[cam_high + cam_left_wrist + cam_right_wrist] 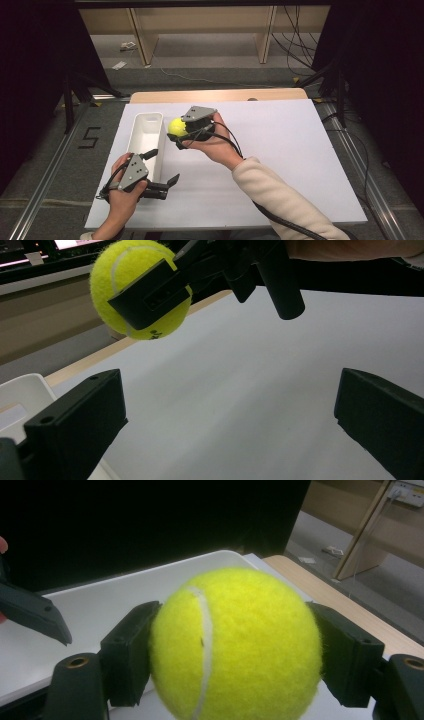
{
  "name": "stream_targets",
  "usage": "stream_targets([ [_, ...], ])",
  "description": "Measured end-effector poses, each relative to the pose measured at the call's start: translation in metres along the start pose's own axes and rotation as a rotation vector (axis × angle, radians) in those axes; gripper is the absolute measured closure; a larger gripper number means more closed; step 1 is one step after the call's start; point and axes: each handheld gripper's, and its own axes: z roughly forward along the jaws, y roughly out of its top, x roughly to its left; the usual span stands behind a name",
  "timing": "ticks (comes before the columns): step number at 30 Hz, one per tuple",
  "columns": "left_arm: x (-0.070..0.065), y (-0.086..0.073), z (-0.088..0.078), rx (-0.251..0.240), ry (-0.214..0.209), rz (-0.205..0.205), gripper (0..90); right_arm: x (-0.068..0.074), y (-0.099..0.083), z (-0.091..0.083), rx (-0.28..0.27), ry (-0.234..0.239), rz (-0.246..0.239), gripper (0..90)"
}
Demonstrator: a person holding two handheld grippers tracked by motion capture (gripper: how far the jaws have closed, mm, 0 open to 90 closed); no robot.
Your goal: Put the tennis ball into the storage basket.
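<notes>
Yellow felt fills the clamp of the right gripper [181, 131]: the tennis ball [176, 126], left of centre in the high view, hangs above the table just beside the right rim of the white bin [145, 122]. The bin's long axis runs up the frame, so a short carry leftward over that rim should clear. The left gripper [165, 167], jaws wide and empty, sits at the bin's near end in the lower left, near that path.

A laboratory recording station is indicated: black curtains [30, 60] at both frame edges, bundled black cables [295, 40] at upper right, aluminium floor rails [47, 170] at lower left, and a white-covered wooden table [280, 150] at centre.
</notes>
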Motion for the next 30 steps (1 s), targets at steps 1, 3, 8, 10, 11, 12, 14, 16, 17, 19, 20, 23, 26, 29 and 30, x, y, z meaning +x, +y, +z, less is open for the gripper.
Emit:
stream_targets([
  [1,0.000,0.000,0.000,0.001,0.000,0.001,0.0,0.000,0.001,0.001,-0.002,0.001,0.002,26.4],
  [3,0.000,0.000,0.000,0.000,-0.001,0.000,0.0,0.001,0.001,0.004,0.004,0.004,-0.002,26.4],
  [8,0.000,0.000,0.000,0.000,0.000,0.002,0.0,0.004,0.003,0.009,0.007,0.014,-0.010,26.4],
  [10,0.000,0.000,0.000,0.000,0.000,0.005,0.0,0.005,0.004,0.010,0.006,0.016,-0.004,26.4],
  [11,-0.001,0.000,0.000,0.000,0.000,0.007,0.0,0.005,0.004,0.011,0.006,0.017,-0.007,26.4],
  [12,-0.001,0.000,0.000,0.001,0.000,0.009,0.0,0.006,0.005,0.011,0.009,0.019,-0.006,26.4],
  [14,-0.001,0.000,0.000,0.000,-0.001,0.009,0.0,0.007,0.005,0.012,0.011,0.023,-0.008,26.4],
  [16,-0.001,0.000,0.000,0.000,0.000,0.009,0.0,0.007,0.006,0.013,0.012,0.025,-0.007,26.4],
  [17,-0.001,0.000,0.000,0.000,0.000,0.009,0.0,0.008,0.006,0.014,0.013,0.025,-0.005,26.4],
  [19,-0.001,0.000,0.000,0.000,-0.001,0.009,0.0,0.009,0.007,0.016,0.016,0.029,-0.009,26.4],
  [20,-0.001,0.000,0.000,0.000,-0.001,0.009,0.0,0.009,0.007,0.017,0.016,0.033,-0.012,26.4],
  [23,-0.001,0.001,0.000,0.001,0.000,0.010,0.0,0.011,0.008,0.019,0.019,0.039,-0.013,26.4],
  [26,-0.001,0.001,0.000,0.001,-0.001,0.011,0.0,0.012,0.009,0.021,0.018,0.044,-0.011,26.4],
  [29,-0.001,0.001,0.000,0.001,-0.001,0.011,0.0,0.013,0.010,0.023,0.017,0.047,-0.014,26.4],
  [30,-0.001,0.001,0.000,0.001,-0.001,0.011,0.0,0.013,0.010,0.023,0.019,0.048,-0.014,26.4],
])
